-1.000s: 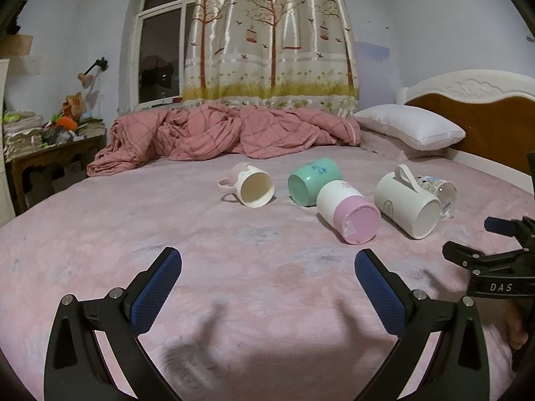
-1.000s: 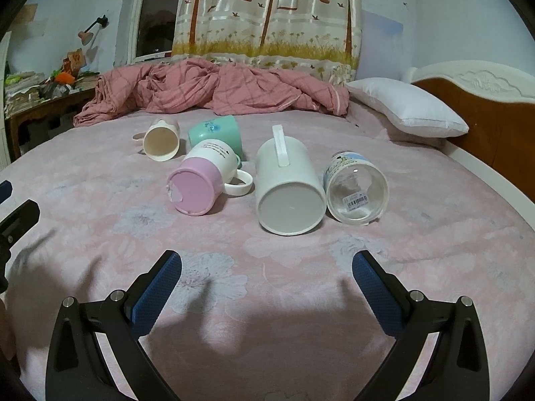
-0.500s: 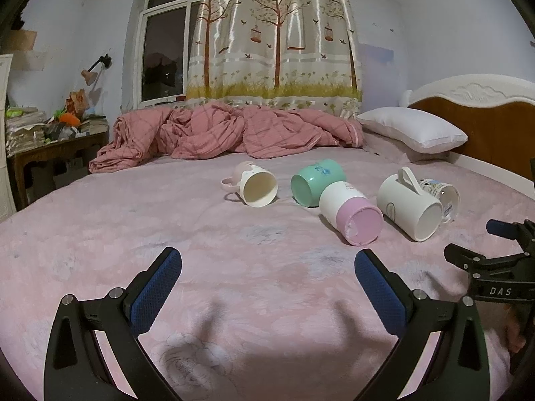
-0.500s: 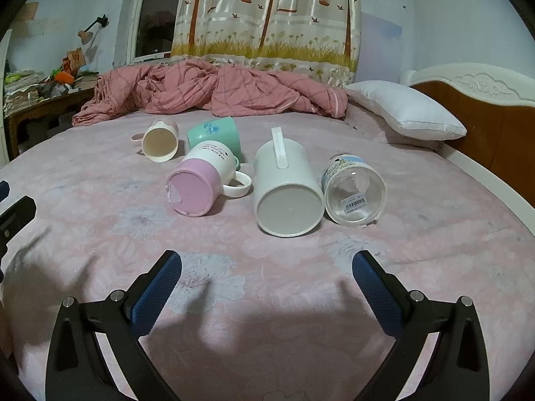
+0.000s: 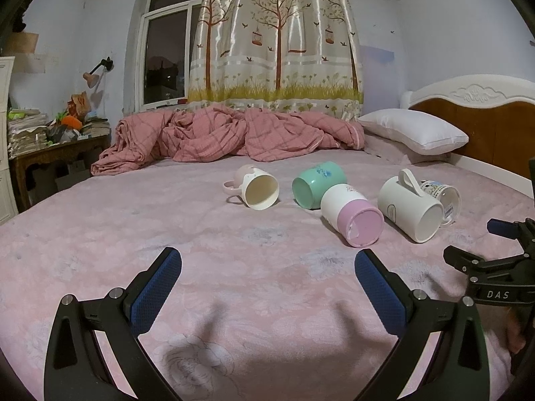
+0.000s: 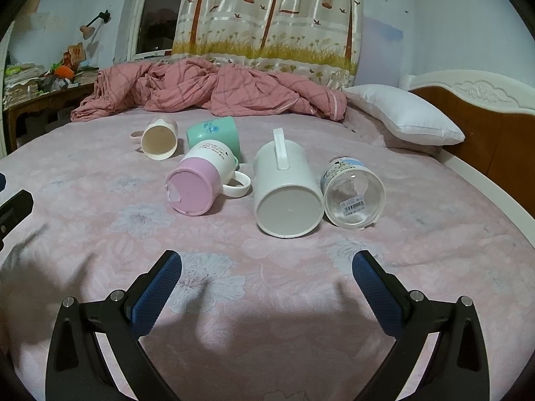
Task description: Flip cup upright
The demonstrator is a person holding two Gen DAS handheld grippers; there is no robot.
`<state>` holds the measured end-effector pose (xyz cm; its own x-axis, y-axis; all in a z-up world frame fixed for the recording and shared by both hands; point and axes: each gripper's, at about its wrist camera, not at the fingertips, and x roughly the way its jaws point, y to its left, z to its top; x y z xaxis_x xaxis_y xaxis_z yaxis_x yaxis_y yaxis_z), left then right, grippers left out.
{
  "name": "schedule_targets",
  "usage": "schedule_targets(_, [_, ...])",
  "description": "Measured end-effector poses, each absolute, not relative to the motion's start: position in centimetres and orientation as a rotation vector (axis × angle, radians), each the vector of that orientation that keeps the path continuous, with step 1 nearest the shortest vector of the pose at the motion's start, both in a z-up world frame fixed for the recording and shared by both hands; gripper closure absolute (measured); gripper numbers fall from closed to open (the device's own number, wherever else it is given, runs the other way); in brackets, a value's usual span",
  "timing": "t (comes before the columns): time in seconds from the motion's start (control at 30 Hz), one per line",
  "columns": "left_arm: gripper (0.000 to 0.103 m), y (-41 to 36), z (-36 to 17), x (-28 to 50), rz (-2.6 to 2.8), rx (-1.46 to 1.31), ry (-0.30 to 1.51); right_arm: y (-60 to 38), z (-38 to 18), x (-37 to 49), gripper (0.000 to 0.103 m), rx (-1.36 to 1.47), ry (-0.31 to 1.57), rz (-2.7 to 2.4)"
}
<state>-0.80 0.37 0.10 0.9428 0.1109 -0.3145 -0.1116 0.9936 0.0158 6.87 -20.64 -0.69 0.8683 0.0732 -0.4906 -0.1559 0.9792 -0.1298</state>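
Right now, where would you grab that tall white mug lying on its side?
Probably across the tall white mug's round body, from above. Its handle points straight up, its base faces the open right tool, so fingers could straddle the sides.

A pink bed (image 6: 418,234) carries five tipped cups (image 6: 287,197), a quilt (image 6: 207,90) and a pillow (image 6: 401,113).
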Motion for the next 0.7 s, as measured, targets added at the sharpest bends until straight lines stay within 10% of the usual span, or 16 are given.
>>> schedule_targets(0.7, [0.0, 0.5, 0.2, -0.8, 0.11, -0.005, 0.332, -21.5, -0.4, 7.2, 0.0, -0.139, 0.518, 0.099])
